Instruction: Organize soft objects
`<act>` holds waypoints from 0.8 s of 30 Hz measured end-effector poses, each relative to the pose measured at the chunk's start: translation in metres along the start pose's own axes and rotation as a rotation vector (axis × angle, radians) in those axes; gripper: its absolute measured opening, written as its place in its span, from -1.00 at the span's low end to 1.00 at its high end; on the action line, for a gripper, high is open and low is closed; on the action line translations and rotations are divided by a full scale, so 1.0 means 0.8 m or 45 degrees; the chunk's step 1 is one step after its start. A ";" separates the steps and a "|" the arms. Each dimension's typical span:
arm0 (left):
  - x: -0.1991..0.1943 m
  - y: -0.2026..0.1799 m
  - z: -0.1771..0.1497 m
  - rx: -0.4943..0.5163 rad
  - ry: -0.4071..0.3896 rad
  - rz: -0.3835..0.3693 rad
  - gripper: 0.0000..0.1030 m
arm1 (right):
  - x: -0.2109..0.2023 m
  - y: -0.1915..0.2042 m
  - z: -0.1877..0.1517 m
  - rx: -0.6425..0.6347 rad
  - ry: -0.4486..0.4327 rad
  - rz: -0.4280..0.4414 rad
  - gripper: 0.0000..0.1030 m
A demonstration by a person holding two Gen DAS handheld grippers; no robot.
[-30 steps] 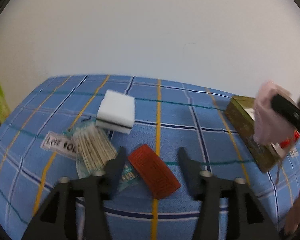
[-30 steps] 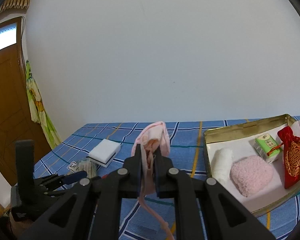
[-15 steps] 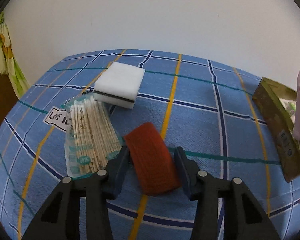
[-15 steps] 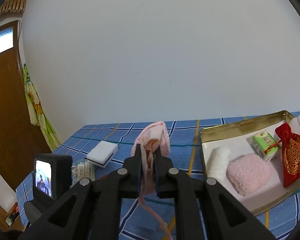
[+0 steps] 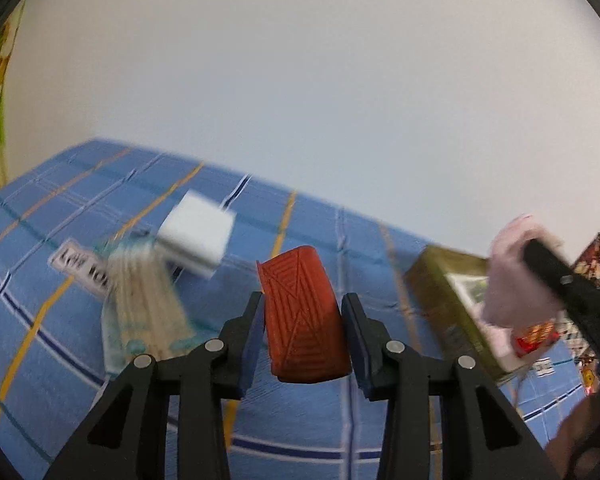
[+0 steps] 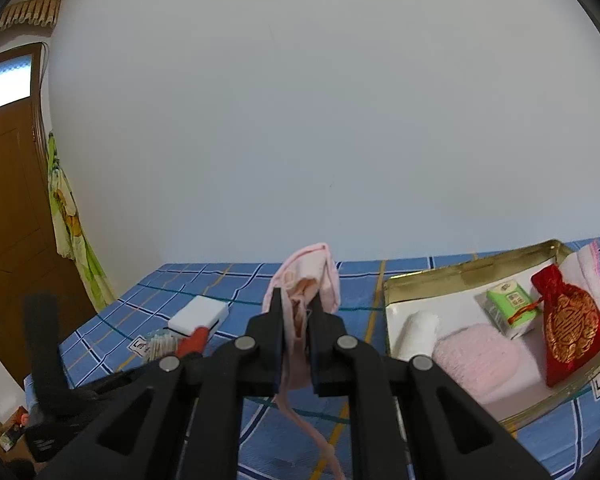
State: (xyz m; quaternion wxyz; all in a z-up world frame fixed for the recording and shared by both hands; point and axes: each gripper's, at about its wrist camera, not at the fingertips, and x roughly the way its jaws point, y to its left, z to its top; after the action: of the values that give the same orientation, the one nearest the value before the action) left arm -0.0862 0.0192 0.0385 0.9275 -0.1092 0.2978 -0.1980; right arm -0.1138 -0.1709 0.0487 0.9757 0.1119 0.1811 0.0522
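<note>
Jaws of the left gripper are closing on the orange-red ridged pad, lifted above the blue plaid tabletop; the right gripper is clamped on a pink cloth beside the gold tray.

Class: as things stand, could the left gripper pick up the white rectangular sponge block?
Probably not yet: the left gripper has its jaws closing around an orange ribbed pad; the white rectangular sponge block lies unobstructed beyond.
</note>
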 end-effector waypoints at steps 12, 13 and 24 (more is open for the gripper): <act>-0.025 -0.042 0.007 0.081 -0.101 -0.035 -0.20 | -0.015 -0.024 0.003 0.008 -0.026 -0.031 -0.81; -0.025 -0.045 0.006 0.088 -0.104 -0.036 -0.20 | -0.016 -0.026 0.003 0.008 -0.027 -0.035 -0.81; -0.020 -0.071 0.014 0.107 -0.104 -0.049 -0.20 | -0.016 -0.047 0.003 0.011 -0.004 -0.069 -0.81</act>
State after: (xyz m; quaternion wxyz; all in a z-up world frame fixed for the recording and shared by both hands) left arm -0.1084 -0.0238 0.0740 0.9386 -0.0840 0.2489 -0.2236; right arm -0.1229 -0.2095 0.0466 0.9765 0.1111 0.1829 0.0246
